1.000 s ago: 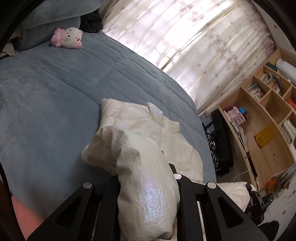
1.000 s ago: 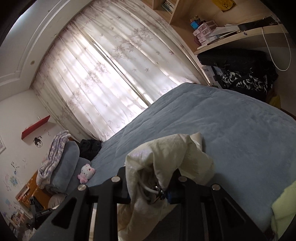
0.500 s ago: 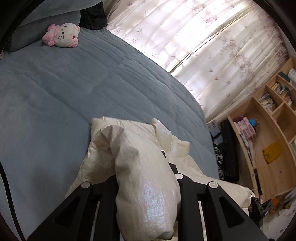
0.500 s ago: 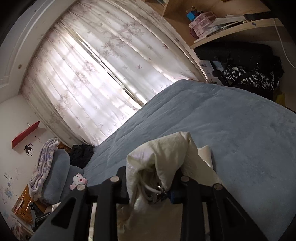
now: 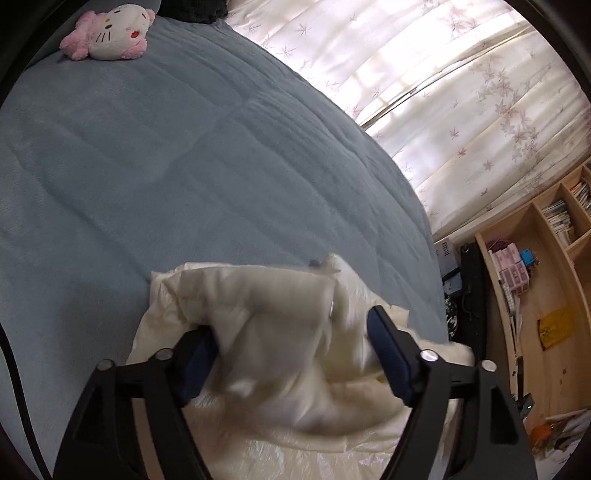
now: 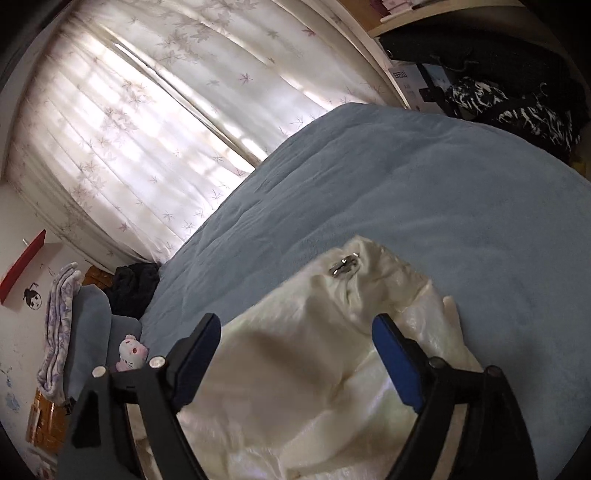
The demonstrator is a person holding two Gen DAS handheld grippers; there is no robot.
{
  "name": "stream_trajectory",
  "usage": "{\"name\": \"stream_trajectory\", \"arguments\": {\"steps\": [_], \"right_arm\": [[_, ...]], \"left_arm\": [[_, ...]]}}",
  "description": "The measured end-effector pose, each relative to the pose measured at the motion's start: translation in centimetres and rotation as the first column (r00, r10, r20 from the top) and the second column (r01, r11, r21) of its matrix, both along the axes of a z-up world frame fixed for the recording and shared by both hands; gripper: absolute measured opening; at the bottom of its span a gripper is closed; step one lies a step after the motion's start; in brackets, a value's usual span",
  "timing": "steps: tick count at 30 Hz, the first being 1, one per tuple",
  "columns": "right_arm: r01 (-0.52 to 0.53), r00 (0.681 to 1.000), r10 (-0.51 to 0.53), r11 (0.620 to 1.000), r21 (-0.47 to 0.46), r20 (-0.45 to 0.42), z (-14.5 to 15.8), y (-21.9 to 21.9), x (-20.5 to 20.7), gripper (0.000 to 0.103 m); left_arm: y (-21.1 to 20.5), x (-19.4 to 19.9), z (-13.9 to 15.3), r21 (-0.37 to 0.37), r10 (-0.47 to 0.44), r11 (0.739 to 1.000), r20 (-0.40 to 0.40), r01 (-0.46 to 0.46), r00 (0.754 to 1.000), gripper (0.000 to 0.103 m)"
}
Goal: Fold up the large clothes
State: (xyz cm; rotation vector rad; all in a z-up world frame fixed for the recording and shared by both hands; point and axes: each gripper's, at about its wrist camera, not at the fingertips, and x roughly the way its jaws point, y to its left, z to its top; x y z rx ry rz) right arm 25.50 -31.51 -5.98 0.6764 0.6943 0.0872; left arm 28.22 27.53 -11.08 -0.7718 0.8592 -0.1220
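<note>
Left tool (image 5: 291, 332): jaws opening, blue pads standing wide apart, a blurred bunch of cream fabric slumping between them and no longer pinched; right tool (image 6: 295, 343): jaws likewise opening, pads clear of the cloth, a puffed fold lying in the gap; item between and beneath both tools: cream padded jacket (image 5: 258, 317), a large quilted garment with a faintly glossy, pearly shell, lying on the near part of the blue bed (image 5: 184, 166), its far edge doubled over the rest; metal zip pull (image 6: 343, 264) showing at the farthest corner in the right wrist view; handling, as judged: light for its bulk, soft and springy, likely to puff back out of a crease; shell looks slick, so a shallow pinch may slide off; nothing fragile except the zip hardware; best taken at a hem, seam or corner where layers bunch thick enough for the pads, one tool to each end of an edge; orientation: long axis appears to run crosswise, from one tool toward the other, with the folded edge facing the curtain (image 5: 424, 74); collar and hem ends cannot be told apart; beyond the garment: pink and white plush toy (image 5: 110, 31) well apart near the head of the bed; wooden shelves (image 5: 546, 258) beside the bed.
</note>
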Motion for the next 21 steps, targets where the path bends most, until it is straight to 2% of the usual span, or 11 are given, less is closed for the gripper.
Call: {"name": "stream_trajectory", "arguments": {"steps": [3,6,10,13,16,21], "right_arm": [[0.003,1.000,-0.004,0.999,-0.053,-0.013,-0.6,-0.4,0.2,0.088],[0.012,0.998,-0.017,0.996,-0.086,-0.059,-1.9,-1.5,0.8,0.088],[0.028,0.993,-0.043,0.991,-0.133,-0.110,-3.8,-3.3,1.6,0.088],[-0.010,0.987,-0.018,0.985,-0.172,-0.161,-5.2,-4.0,2.8,0.088],[-0.080,0.976,0.044,0.984,-0.162,-0.212,-6.6,-4.3,4.6,0.088],[-0.193,0.955,0.167,0.977,-0.090,-0.244,-8.5,-3.4,6.7,0.088]], "left_arm": [[0.7,0.1,0.1,-0.016,0.020,1.000,0.033,-0.019,0.999,0.090],[1.1,0.3,0.1,0.025,0.036,0.999,0.036,-0.037,0.999,0.096],[0.8,1.3,-1.3,0.119,-0.022,0.993,-0.005,0.022,1.000,0.096],[0.5,2.4,-3.1,0.162,-0.081,0.983,-0.043,0.087,0.996,0.096],[0.4,3.5,-5.1,0.168,-0.113,0.978,-0.077,0.125,0.991,0.096],[-0.9,5.1,-6.9,0.182,-0.163,0.967,-0.093,0.178,0.982,0.096]]}}
